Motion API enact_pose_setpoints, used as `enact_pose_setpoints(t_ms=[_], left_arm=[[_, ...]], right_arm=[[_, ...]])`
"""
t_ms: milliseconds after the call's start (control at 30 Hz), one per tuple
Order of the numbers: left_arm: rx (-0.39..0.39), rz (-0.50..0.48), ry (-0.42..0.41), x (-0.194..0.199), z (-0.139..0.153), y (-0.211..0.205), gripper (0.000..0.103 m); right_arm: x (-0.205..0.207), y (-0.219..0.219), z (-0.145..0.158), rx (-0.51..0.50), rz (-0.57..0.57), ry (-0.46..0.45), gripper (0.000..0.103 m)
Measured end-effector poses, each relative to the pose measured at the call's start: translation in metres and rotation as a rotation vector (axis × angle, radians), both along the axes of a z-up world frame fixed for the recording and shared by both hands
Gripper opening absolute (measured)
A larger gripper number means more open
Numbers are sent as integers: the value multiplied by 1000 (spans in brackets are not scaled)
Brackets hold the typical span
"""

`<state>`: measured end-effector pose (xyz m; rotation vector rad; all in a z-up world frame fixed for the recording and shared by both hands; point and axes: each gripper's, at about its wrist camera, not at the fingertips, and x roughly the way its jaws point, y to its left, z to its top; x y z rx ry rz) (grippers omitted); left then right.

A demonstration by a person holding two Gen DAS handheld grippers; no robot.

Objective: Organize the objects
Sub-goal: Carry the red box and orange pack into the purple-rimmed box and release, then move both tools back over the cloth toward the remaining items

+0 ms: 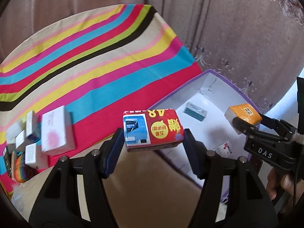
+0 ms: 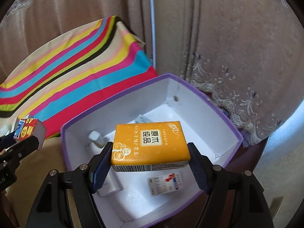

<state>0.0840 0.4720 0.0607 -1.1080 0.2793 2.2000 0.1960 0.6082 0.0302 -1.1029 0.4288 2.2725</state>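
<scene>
Right gripper (image 2: 150, 156) clamped on orange tissue pack (image 2: 150, 145), centre frame, hanging over open purple box (image 2: 218, 112) – small items already on box floor. Left gripper (image 1: 152, 142) clamped on red carton (image 1: 153, 130), centre frame, at box's near corner, not yet over it. Risk: both grippers crowd same opening – collision; early release drops carton on rim, tumbles to worktop (image 1: 144, 180). More boxes wait lower left.

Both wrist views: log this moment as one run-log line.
left hand-held gripper: shut on red pack, beside box | right hand-held gripper: shut on orange pack, over purple box | neither released
</scene>
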Motion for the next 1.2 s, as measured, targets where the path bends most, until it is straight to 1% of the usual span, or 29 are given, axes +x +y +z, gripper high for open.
enact_pose_setpoints(t_ms=[133,267,333,400,467,567,633,733,767,900,967,1067,1200], left_arm=[[5,-29,-17,-4,-1,21,66],[26,-79,-46,-6,-2,44,66],[51,-109,-71,-4,-2,52,69],[60,-117,-74,-3,-1,54,78],[68,-110,-78,-5,0,52,81],[96,-75,-98,-9,3,41,81],[124,-30,-90,-12,7,32,81],[151,-12,-96,-14,13,18,81],[145,-5,-92,-14,15,14,81],[114,14,-32,-8,22,-6,81],[103,26,-38,-8,21,-18,81],[116,72,-44,-10,21,-40,81],[115,145,-12,-11,24,-73,81]], right_arm=[[5,16,1,10,-27,-2,76],[12,28,4,31,-60,-3,76],[16,33,5,39,-74,-4,77],[18,38,5,45,-89,-8,77],[20,43,4,32,-98,-1,77],[22,45,3,21,-102,-3,78],[22,44,3,12,-97,5,78],[19,37,6,11,-77,11,78],[18,35,7,11,-72,13,79],[11,18,12,-1,-26,35,79],[6,7,15,-9,3,46,79],[-7,-13,17,-24,66,56,79],[-24,-45,19,-7,150,53,79]])
